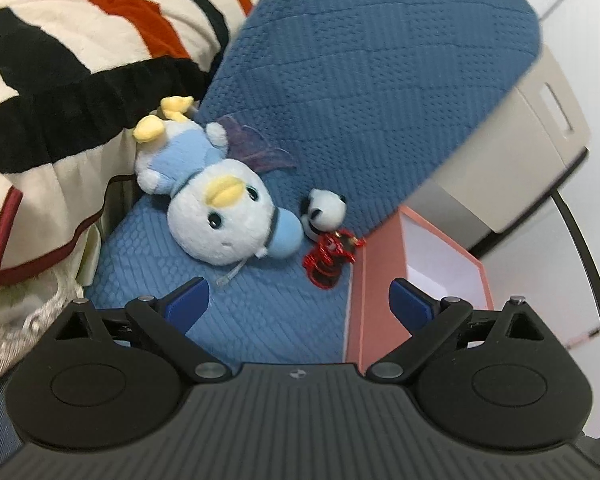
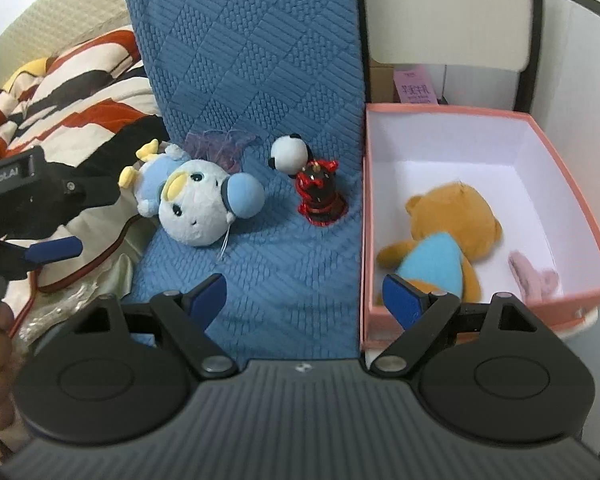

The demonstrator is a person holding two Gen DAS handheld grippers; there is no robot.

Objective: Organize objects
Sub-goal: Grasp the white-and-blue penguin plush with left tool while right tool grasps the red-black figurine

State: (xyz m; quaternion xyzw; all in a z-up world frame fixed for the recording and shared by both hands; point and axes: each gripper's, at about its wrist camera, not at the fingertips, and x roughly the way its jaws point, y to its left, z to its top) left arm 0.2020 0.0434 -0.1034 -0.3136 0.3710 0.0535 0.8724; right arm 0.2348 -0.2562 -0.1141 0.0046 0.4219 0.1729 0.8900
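Note:
A white and blue duck plush [image 1: 204,196] [image 2: 196,196] lies on the blue quilted seat [image 1: 260,312] [image 2: 284,272]. Beside it sit a small panda toy [image 1: 326,210] [image 2: 290,154] and a red and black figure [image 1: 330,254] [image 2: 319,194]. A pink box [image 2: 572,220] [image 1: 380,280] to the right holds an orange bear plush [image 2: 448,236] and a pink toy [image 2: 534,276]. My left gripper [image 1: 298,300] is open and empty, just short of the duck; it also shows in the right wrist view [image 2: 40,224]. My right gripper [image 2: 304,294] is open and empty over the seat, by the box's wall.
A striped black, red and cream blanket [image 1: 60,60] [image 2: 80,96] lies left of the seat. A blue quilted backrest [image 1: 380,60] [image 2: 252,48] rises behind the toys. A purple mesh pouch [image 2: 220,146] lies behind the duck. A beige bin [image 1: 520,136] stands past the box.

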